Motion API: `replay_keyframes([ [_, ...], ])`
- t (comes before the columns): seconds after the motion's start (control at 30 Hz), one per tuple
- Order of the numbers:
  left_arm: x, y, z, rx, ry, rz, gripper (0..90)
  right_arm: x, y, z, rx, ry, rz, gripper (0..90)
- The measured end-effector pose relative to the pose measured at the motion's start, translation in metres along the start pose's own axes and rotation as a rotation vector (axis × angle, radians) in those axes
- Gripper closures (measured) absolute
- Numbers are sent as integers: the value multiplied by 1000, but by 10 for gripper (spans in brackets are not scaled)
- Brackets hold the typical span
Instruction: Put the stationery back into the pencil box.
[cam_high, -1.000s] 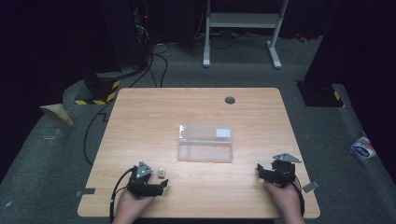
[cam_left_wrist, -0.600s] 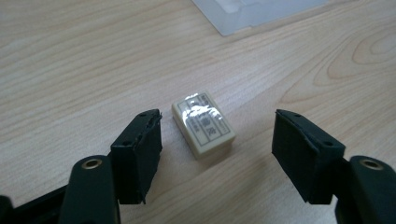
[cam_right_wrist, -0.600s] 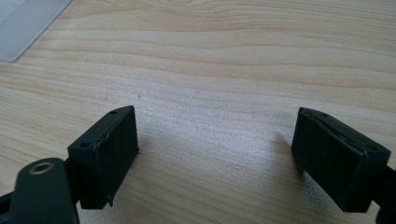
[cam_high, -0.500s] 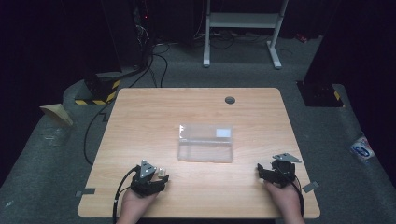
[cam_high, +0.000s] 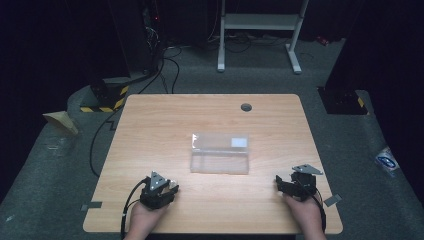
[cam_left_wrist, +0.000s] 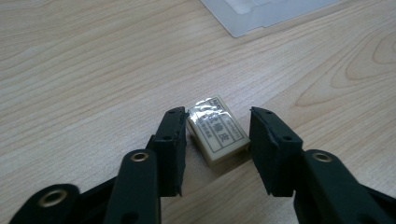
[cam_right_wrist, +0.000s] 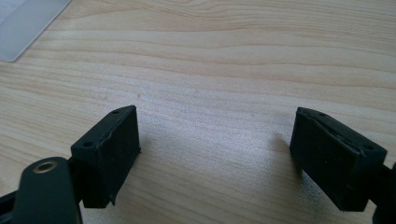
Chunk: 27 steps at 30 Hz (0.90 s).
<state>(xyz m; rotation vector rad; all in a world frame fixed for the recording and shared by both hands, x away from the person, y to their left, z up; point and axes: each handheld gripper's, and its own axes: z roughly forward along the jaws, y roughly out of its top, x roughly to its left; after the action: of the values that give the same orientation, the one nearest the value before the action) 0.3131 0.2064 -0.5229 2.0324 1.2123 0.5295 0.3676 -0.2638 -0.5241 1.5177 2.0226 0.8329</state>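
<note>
Left claw (cam_left_wrist: 217, 140) closing round eraser (cam_left_wrist: 217, 136) (base hidden).

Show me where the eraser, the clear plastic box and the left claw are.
eraser (cam_left_wrist: 218, 131): left gripper view, on its printed top face.
clear plastic box (cam_high: 220, 161): high view, on its lid's middle.
left claw (cam_left_wrist: 217, 154): left gripper view, midway between its tips, which have just been closing around the eraser.

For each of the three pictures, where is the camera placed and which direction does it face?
High view: above the near edge, facing forward and down on the table; both hands and grippers show.
Left gripper view: on the left gripper, looking along its fingers, which have been closing around an eraser.
Right gripper view: on the right gripper, facing bare wood.
All share the clear plastic box.
</note>
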Motion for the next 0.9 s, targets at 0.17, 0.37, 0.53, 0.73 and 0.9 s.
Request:
replay_keyframes([
  [0.17, 2, -2, -1, -7, 4, -3, 639, 0, 0, 0, 0, 0, 0, 155],
  [0.37, 5, -2, -3, -8, 14, -4, 676, 0, 0, 0, 0, 0, 0, 156],
  [0.53, 7, -1, -2, -16, 17, -20, 643, 0, 0, 0, -1, 0, -1, 157],
  [0.73, 3, 2, 2, -15, 24, -19, 592, 0, 0, 0, -3, 0, -5, 163],
  [0.9, 2, 3, 5, -11, 39, 6, 624, 0, 0, 0, -3, -1, -3, 166],
])
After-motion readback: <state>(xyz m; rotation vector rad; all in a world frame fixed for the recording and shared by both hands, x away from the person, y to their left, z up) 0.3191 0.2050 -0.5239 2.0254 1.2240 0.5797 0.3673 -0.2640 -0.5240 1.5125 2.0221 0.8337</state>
